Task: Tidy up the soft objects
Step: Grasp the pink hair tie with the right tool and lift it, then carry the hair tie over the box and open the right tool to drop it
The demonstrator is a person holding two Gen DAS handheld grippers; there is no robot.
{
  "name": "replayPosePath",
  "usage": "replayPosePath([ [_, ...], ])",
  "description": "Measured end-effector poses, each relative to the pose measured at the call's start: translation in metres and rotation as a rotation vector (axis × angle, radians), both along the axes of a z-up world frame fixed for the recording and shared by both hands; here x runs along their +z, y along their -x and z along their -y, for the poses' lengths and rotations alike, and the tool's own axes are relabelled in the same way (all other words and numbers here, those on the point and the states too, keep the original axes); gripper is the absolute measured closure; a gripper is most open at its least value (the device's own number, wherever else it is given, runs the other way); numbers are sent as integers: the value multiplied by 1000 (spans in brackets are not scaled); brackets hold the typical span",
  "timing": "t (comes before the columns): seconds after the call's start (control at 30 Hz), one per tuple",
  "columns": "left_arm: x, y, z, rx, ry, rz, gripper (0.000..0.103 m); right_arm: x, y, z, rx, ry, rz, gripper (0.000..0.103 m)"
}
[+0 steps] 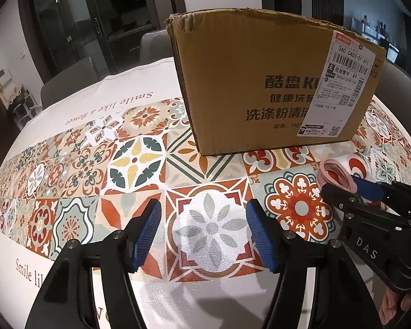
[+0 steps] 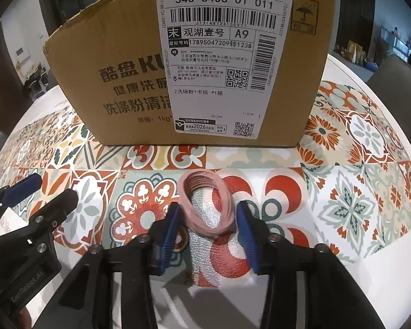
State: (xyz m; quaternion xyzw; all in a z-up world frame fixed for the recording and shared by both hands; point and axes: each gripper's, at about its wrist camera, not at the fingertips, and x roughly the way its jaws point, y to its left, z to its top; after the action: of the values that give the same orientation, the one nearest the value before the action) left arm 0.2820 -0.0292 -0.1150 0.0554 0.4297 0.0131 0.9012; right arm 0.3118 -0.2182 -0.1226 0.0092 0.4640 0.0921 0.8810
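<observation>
Though placed at both sides of the bands (image 2: 205, 229), low in the centre of the right wrist view, not clearly squeezing them: blue pads (image 2: 168, 230) of the right gripper (image 2: 208, 207) at or against the outer loops, jaws narrowed to about the width of the bundle. Cannot tell whether gripping firmly or only touching. Left gripper (image 1: 202, 208), at bottom centre of its own view, wide open and empty above bare cloth (image 1: 139, 161).

Bands lying on the cloth in front of the box (image 2: 117, 63), near it but apart; at middle right in the left wrist view.

Possible trouble from here:
- Pinching only some loops and leaving the rest on the cloth, since probably loose and not tied together.
- Squeezing the ring flat so that it springs out upward or forward, being thin and elastic.
- Catching the cloth with the pad tips, because held low and steep.
- Knocking the box wall when lifting toward its presumably open top, being tall and close behind.

Materials:
- Pink rubber-like loops, flat and thin, stacked into a slanted oval ring with a hollow middle.
- Ribbed blue pads on black plastic fingers.
- Brown corrugated cardboard with a torn upper edge and a large white label.
- Glossy, finely grained cloth printed with tile flowers in orange, green and white.
</observation>
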Motion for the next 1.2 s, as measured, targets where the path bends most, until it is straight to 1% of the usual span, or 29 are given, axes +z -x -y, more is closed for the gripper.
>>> replayPosePath([
  [0.03,0,0,0,-1,0,0,39,0,0,0,2,0,2,72],
  [0.07,0,0,1,-3,0,2,39,0,0,-1,8,3,4,81],
  [0.13,0,0,1,-4,2,2,39,0,1,-2,17,7,5,88],
  [0.23,2,1,1,-5,9,5,39,2,3,-3,20,8,18,90],
  [0.5,17,9,1,-12,30,35,39,18,15,-4,15,-10,48,91],
  [0.73,38,20,1,-24,52,79,39,42,28,-2,6,-14,96,91],
  [1.03,72,32,-3,-32,80,158,37,80,43,-2,-5,-35,182,91],
  [1.2,91,36,-5,-34,73,211,37,98,48,-4,-1,-43,223,91],
])
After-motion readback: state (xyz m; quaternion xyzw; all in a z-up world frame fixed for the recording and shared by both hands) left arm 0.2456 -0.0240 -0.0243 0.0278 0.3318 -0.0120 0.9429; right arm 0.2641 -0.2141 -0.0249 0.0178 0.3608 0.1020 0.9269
